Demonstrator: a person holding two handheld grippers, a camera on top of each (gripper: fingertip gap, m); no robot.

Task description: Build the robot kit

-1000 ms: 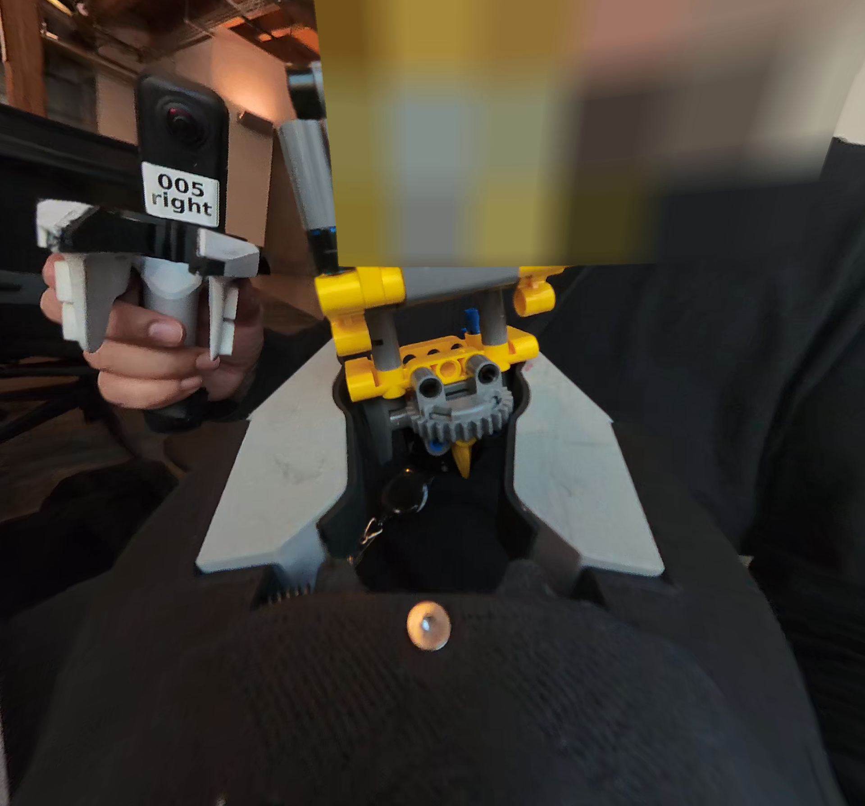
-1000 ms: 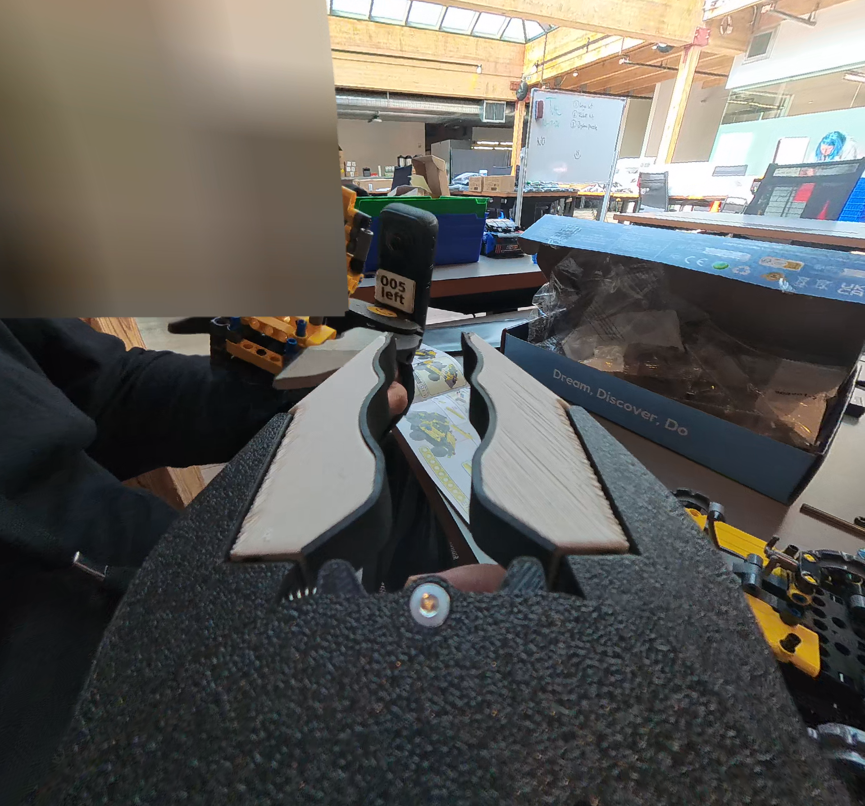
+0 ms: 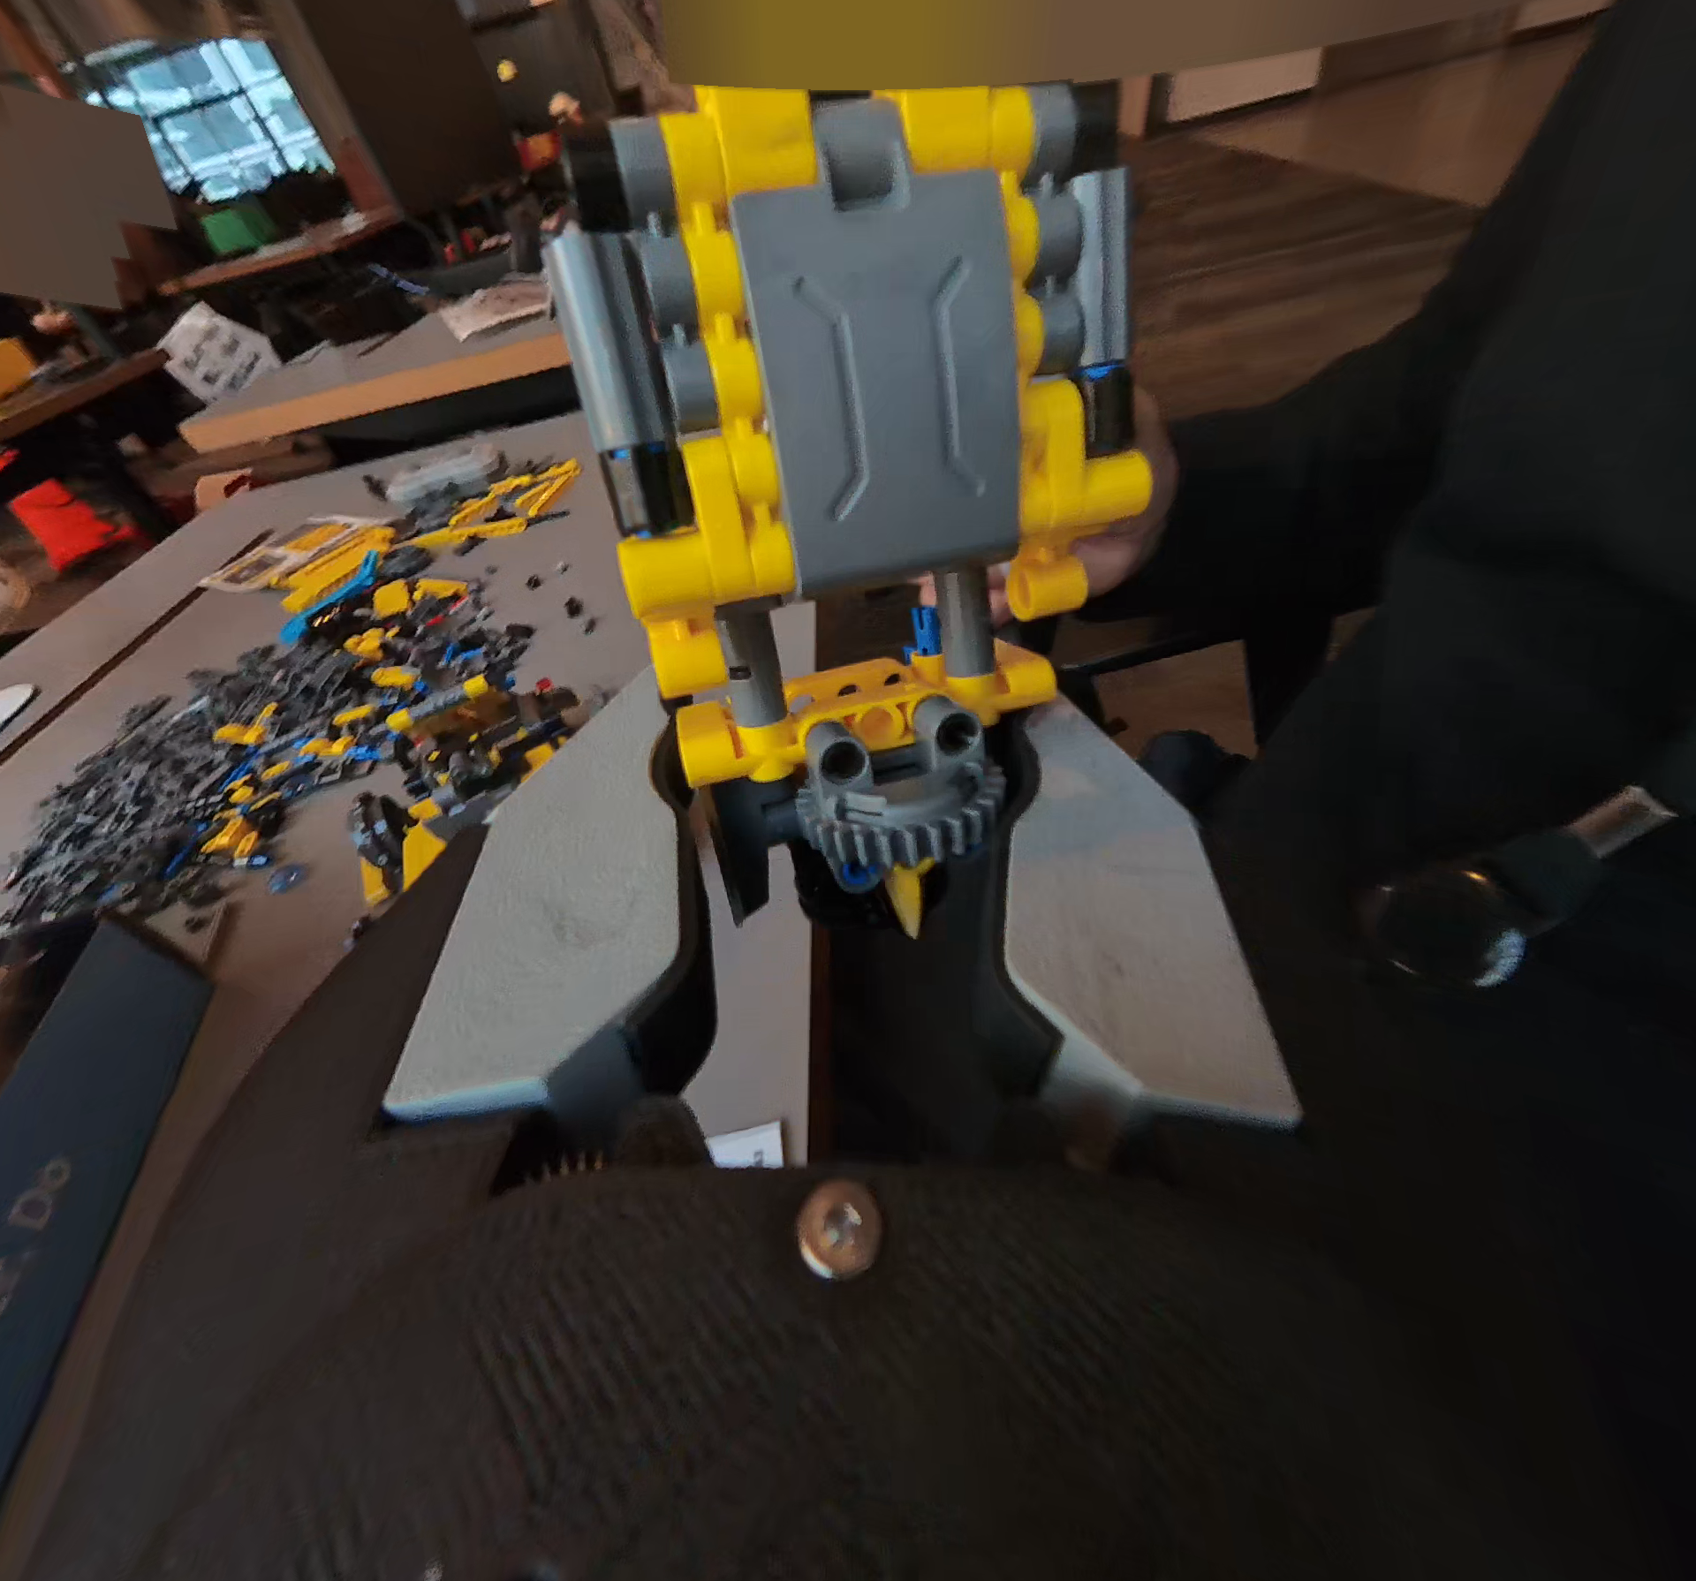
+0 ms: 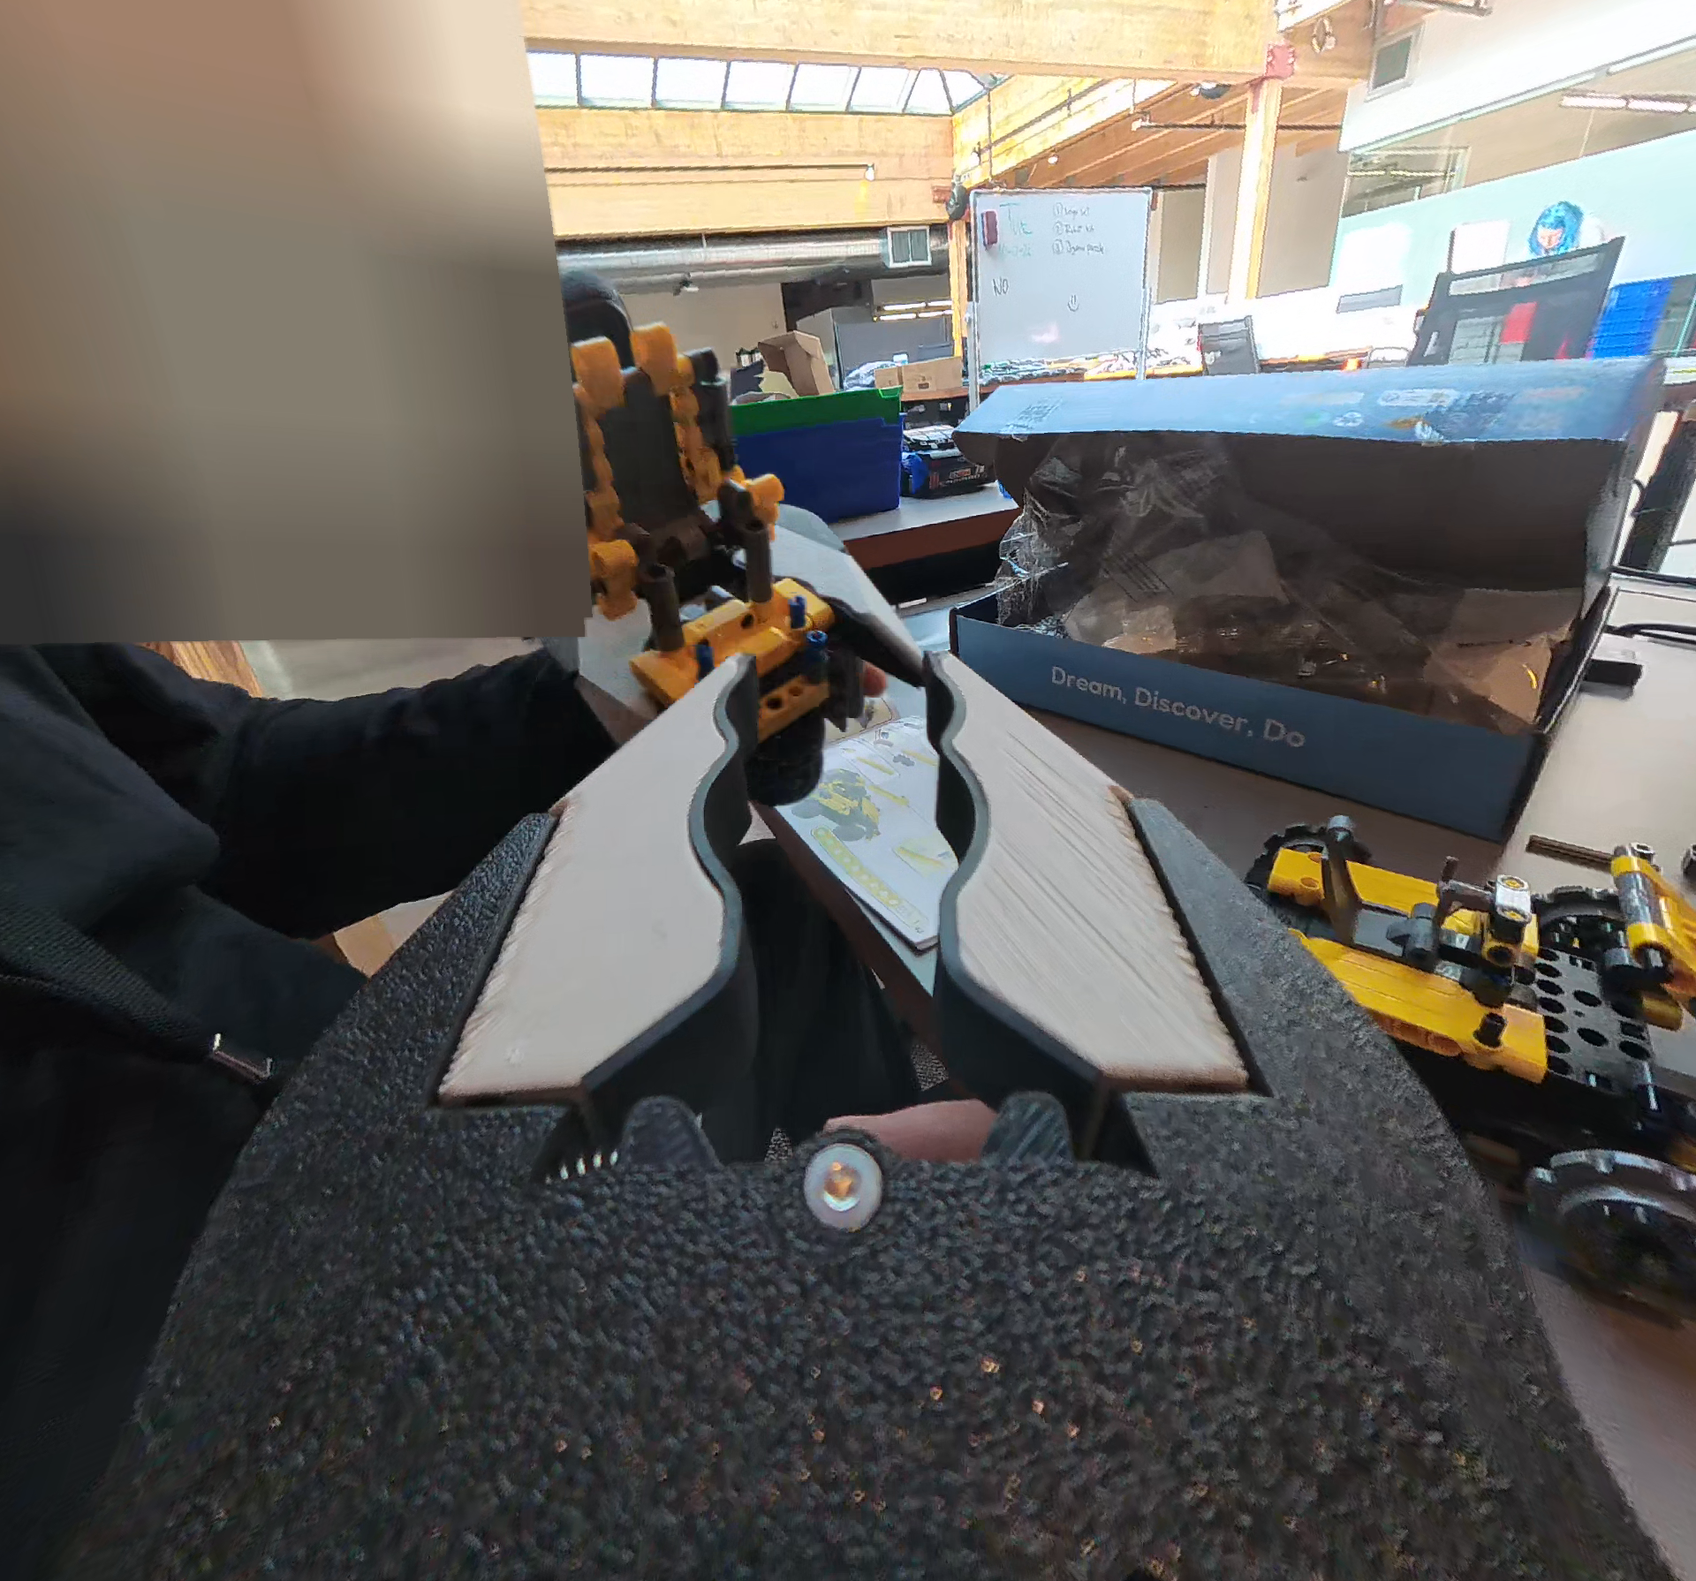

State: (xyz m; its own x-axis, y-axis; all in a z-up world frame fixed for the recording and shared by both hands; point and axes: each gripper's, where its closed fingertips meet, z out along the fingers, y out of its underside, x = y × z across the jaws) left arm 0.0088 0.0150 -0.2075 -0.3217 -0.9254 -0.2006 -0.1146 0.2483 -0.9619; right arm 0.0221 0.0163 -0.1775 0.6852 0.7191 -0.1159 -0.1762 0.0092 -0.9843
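Observation:
My left gripper [image 3: 849, 766] is shut on the base of a yellow and grey toy brick assembly [image 3: 881, 381]. The assembly stands upright between the fingers, with a grey panel in front and a grey gear [image 3: 895, 830] at its foot. My right gripper [image 4: 840, 674] is open and empty, with its jaws a little apart. Its tips are right beside the lower end of the same assembly [image 4: 661, 472], which is held up at the left in the right wrist view. An instruction booklet [image 4: 881, 821] lies on the table under the right gripper's tips.
A pile of loose yellow, black and blue pieces [image 3: 321, 711] covers the grey table [image 3: 303, 922] at left. An open blue box [image 4: 1285, 711] with plastic bags stands at right. A partly built yellow and black vehicle [image 4: 1468, 986] lies beside it. A person in black [image 3: 1468, 527] sits close. My left and right fingertips are right by each other.
The left gripper has swung with the assembly from facing the person and the right gripper to facing the table and the pile. The right gripper now sits closer to the assembly, jaws slightly wider.

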